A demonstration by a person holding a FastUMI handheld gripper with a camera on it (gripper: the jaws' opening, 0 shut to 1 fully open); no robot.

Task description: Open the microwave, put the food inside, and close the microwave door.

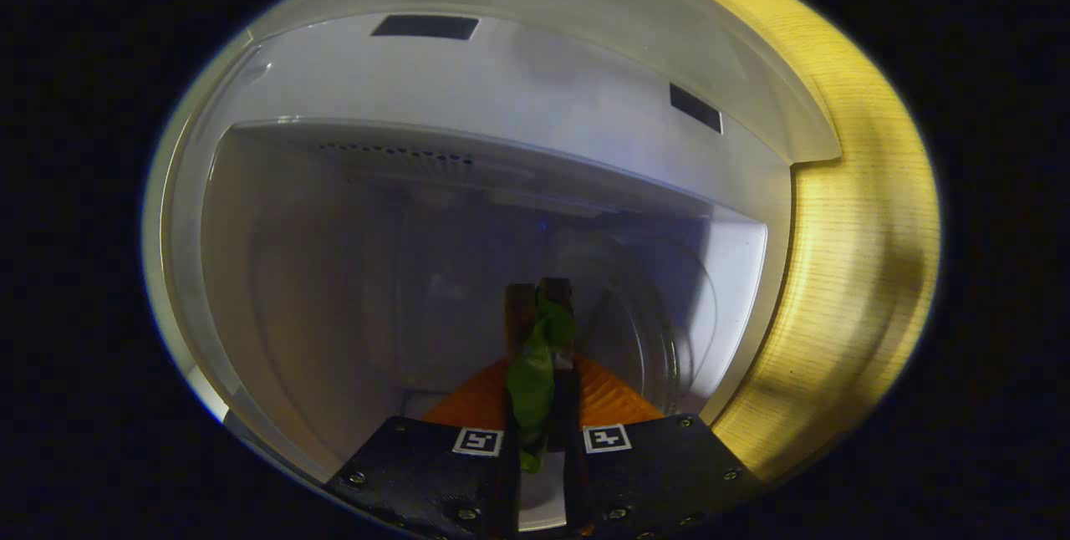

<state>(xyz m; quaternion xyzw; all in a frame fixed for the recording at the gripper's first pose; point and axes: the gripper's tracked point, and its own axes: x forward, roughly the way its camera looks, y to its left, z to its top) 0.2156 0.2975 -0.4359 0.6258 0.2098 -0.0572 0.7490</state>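
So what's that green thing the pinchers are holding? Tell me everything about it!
The green thing looks like a soft, leafy piece of food, dark green with a crumpled, slightly shiny surface. It stands long and narrow between the two fingers of the gripper, which press on it from both sides. Its lower end hangs down between the finger bases. It is held up inside the open microwave, in front of the pale back wall; only the fingers touch it.
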